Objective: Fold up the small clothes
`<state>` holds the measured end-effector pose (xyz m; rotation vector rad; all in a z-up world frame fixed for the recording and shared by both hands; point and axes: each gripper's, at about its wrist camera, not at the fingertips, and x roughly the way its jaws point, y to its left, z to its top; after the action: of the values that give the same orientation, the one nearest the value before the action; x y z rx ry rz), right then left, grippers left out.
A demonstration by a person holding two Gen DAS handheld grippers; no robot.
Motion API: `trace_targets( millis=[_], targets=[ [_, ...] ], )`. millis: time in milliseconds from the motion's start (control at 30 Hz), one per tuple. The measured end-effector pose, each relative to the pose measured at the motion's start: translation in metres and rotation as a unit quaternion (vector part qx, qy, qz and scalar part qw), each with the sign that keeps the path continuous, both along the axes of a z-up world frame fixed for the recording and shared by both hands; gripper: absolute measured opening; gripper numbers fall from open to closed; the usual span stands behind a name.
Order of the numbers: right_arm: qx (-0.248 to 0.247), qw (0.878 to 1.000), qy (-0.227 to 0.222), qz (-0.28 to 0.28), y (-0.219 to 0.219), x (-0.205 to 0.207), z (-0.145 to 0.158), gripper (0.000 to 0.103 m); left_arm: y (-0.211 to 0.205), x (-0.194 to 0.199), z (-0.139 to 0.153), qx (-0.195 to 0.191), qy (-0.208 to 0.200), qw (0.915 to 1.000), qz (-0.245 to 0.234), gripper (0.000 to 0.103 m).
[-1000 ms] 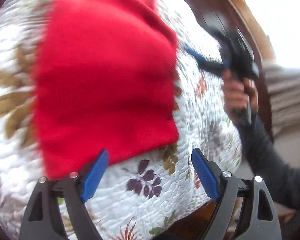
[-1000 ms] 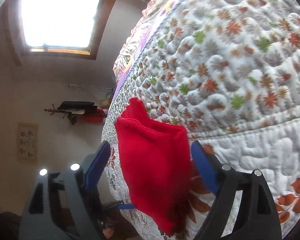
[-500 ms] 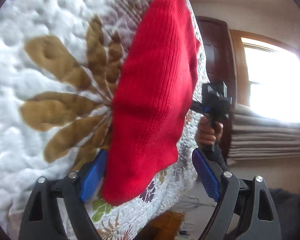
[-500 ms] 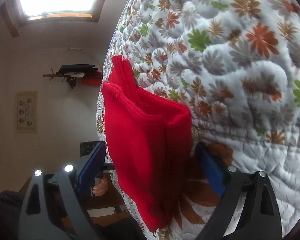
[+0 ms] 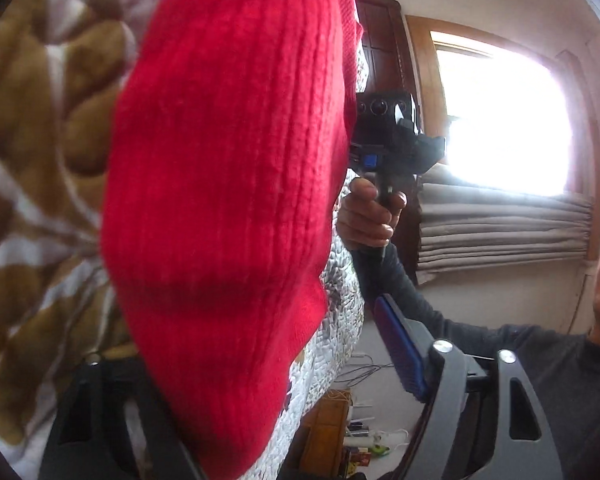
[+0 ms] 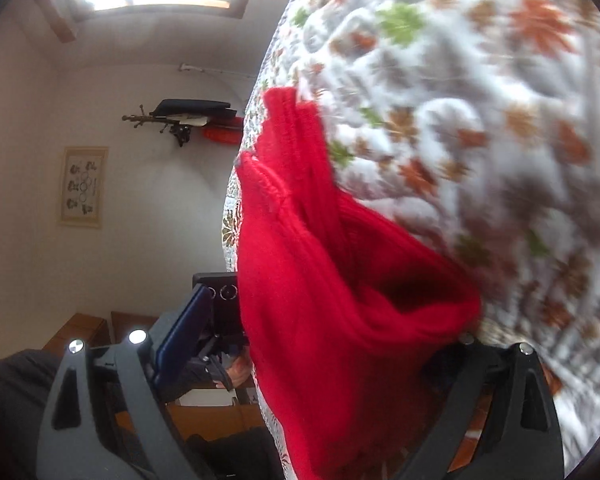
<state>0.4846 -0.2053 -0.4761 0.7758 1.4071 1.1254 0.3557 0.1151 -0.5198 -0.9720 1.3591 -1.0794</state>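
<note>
A red ribbed knit garment [image 5: 228, 184] lies folded on the leaf-patterned quilt [image 5: 40, 128]. My left gripper [image 5: 252, 340] is open around its near end. The cloth fills the gap and hides the left finger, and only the right blue pad [image 5: 400, 348] shows. In the right wrist view the opposite end of the red garment [image 6: 332, 280] bulges open in layers between the fingers of my right gripper [image 6: 332, 320], which is open. Its left blue pad [image 6: 184, 332] shows; cloth covers the right finger. Each gripper is seen beyond the garment from the other side: the right gripper [image 5: 384, 152], the left gripper [image 6: 220, 312].
The quilt [image 6: 480, 120] drops off at the bed edge close beside the garment. A person in a dark sleeve [image 5: 440, 320] stands by the bed. A bright window [image 5: 500, 120] with a grey blind, a wall rack [image 6: 180, 118] and floor clutter [image 5: 360, 436] lie beyond.
Both grippers have pushed in toward the red garment. Its ends now sit deep between the open fingers and cover one finger of each. The right-hand end has bunched up off the quilt.
</note>
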Motion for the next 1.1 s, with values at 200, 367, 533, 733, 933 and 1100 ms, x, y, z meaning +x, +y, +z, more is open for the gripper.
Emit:
trace_targets(
  millis=[200, 367, 533, 733, 933, 1100],
  targets=[
    [0.000, 1.000, -0.020, 0.003, 0.016, 0.001, 0.004, 0.090, -0.007, -0.003, -0.005, 0.048, 0.003, 0.9987, 0.015, 0.034],
    [-0.030, 0.999, -0.038, -0.005, 0.016, -0.006, 0.006, 0.084, -0.010, -0.004, -0.009, 0.057, 0.018, 0.9980, 0.020, 0.031],
    [-0.031, 0.999, -0.012, -0.021, 0.011, -0.009, -0.005, 0.035, -0.015, -0.001, -0.015, 0.057, 0.034, 0.9973, 0.032, 0.019],
    [-0.032, 0.998, -0.003, -0.051, 0.006, -0.020, 0.003, 0.034, -0.017, -0.007, 0.005, 0.054, 0.023, 0.9978, 0.030, 0.017],
    [-0.037, 0.997, 0.004, -0.063, 0.019, -0.032, 0.018, 0.034, -0.011, -0.013, 0.033, 0.060, 0.013, 0.9974, 0.036, 0.015],
    [-0.030, 0.998, 0.007, -0.047, 0.055, -0.047, 0.026, 0.033, 0.019, -0.030, 0.053, 0.078, 0.008, 0.9960, 0.043, 0.015]
  ],
)
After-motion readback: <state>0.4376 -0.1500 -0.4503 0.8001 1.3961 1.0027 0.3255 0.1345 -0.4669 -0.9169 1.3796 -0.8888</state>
